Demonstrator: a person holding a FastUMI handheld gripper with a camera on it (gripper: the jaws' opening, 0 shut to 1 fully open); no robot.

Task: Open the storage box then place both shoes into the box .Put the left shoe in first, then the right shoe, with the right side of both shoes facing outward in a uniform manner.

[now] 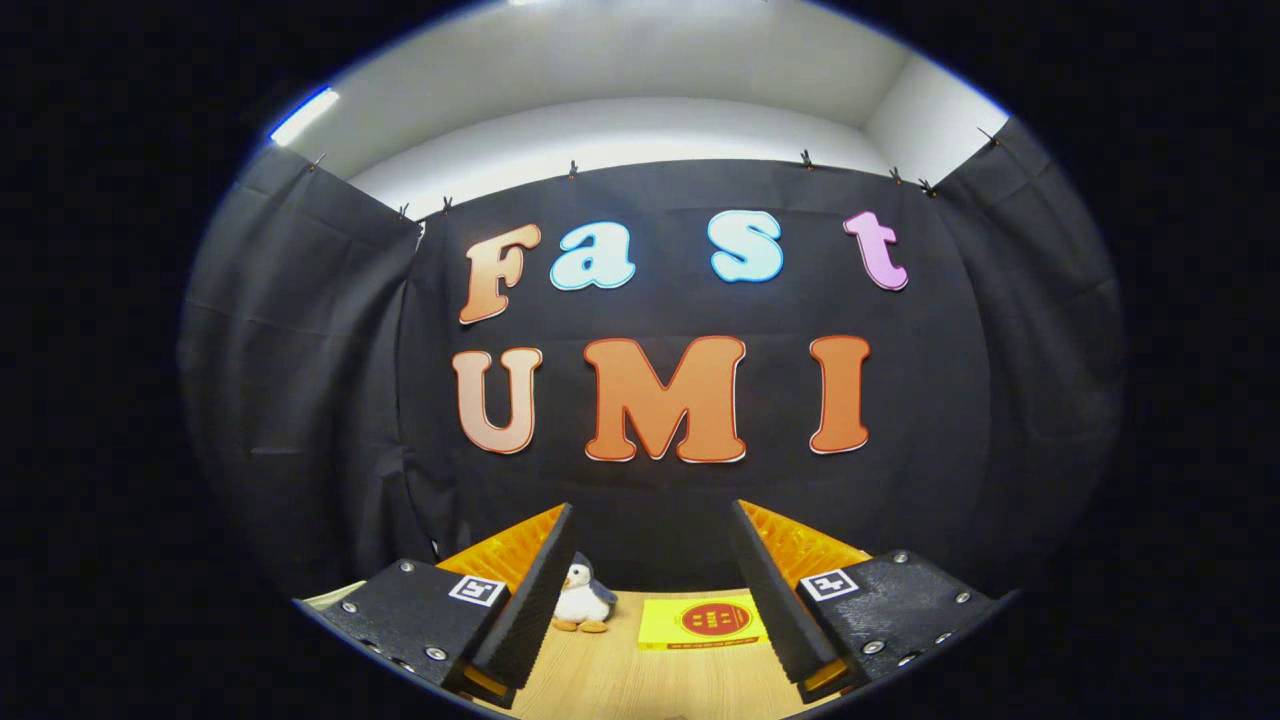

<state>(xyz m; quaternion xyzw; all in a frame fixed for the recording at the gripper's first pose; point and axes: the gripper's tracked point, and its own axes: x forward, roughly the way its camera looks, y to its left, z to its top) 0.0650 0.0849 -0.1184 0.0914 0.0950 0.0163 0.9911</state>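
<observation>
My gripper (652, 520) is held high and level, pointing at the booth's black cloth wall, with its two fingers spread wide and nothing between them. The left finger (535, 590) and the right finger (775, 590) frame a strip of wooden table (640, 675) below. I cannot see the storage box or either shoe from this angle.
A small plush penguin (583, 598) stands on the table beside the left finger. A yellow card with a red round mark (703, 622) lies flat between the fingers, further back. The cloth wall closes off the back and both sides.
</observation>
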